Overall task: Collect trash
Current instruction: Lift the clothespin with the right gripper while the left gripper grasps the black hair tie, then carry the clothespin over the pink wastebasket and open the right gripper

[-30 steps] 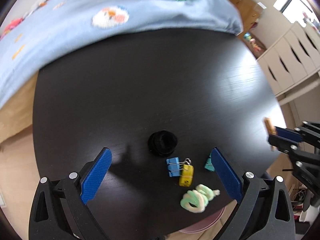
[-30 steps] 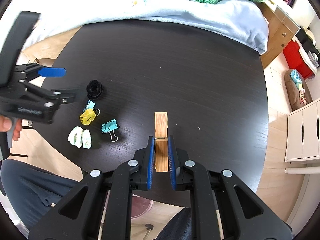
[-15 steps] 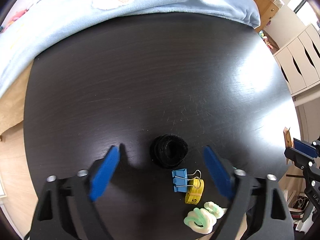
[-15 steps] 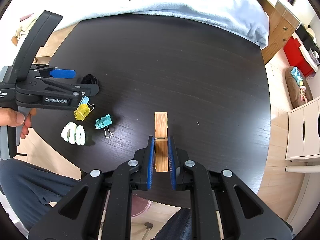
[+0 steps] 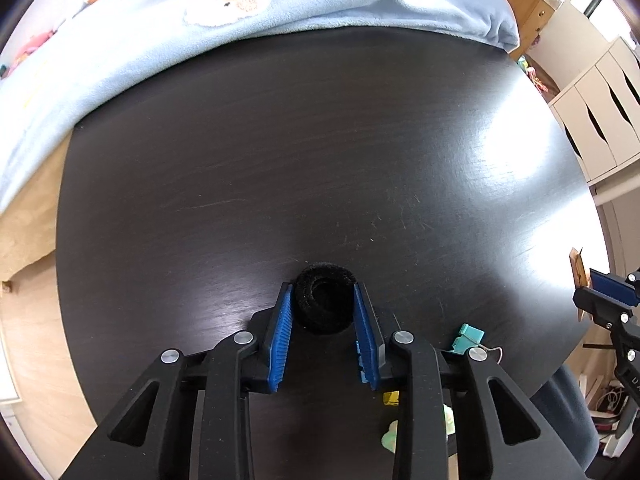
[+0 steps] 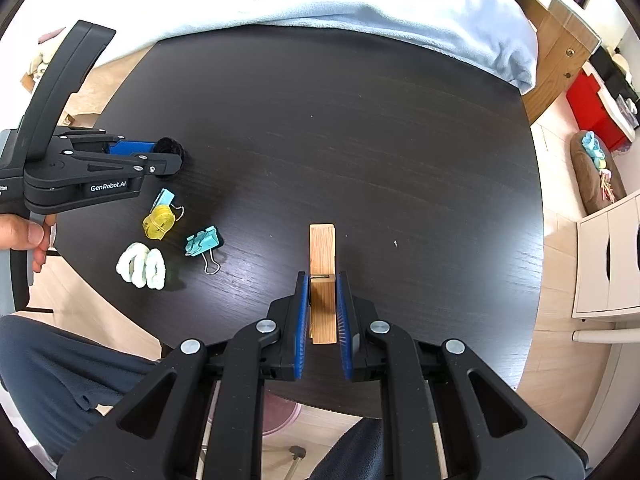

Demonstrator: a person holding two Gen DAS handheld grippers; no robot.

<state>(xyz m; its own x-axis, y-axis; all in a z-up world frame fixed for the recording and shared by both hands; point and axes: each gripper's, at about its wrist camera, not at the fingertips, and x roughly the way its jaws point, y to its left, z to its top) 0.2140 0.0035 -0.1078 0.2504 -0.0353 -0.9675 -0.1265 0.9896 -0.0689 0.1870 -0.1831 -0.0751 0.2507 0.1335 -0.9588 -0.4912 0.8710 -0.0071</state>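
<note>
A black fuzzy hair ring [image 5: 324, 304] lies on the round dark table [image 5: 280, 180]. My left gripper [image 5: 323, 286] straddles it; the jaws are closing, and both blue pads [image 5: 282, 328] touch its sides. The right wrist view shows that gripper [image 6: 160, 156] at the left with the ring [image 6: 173, 147] at its tips. My right gripper [image 6: 322, 278] is shut on a wooden clothespin [image 6: 322, 248] near the table's front edge; this pair also shows at the far right of the left wrist view, as the clothespin [image 5: 578, 268].
A teal binder clip [image 6: 202, 242], a yellow roll [image 6: 159, 222] with a blue clip [image 6: 164, 198] and a pale fuzzy loop [image 6: 140, 266] lie front left. A blue blanket [image 6: 360, 4] borders the far edge. A pink bin [image 6: 280, 416] sits below; white drawers [image 6: 608, 264] stand to the right.
My left gripper moved over the black ring and its wide-open jaws closed in until the pads met it. The right gripper and clothespin stayed put.
</note>
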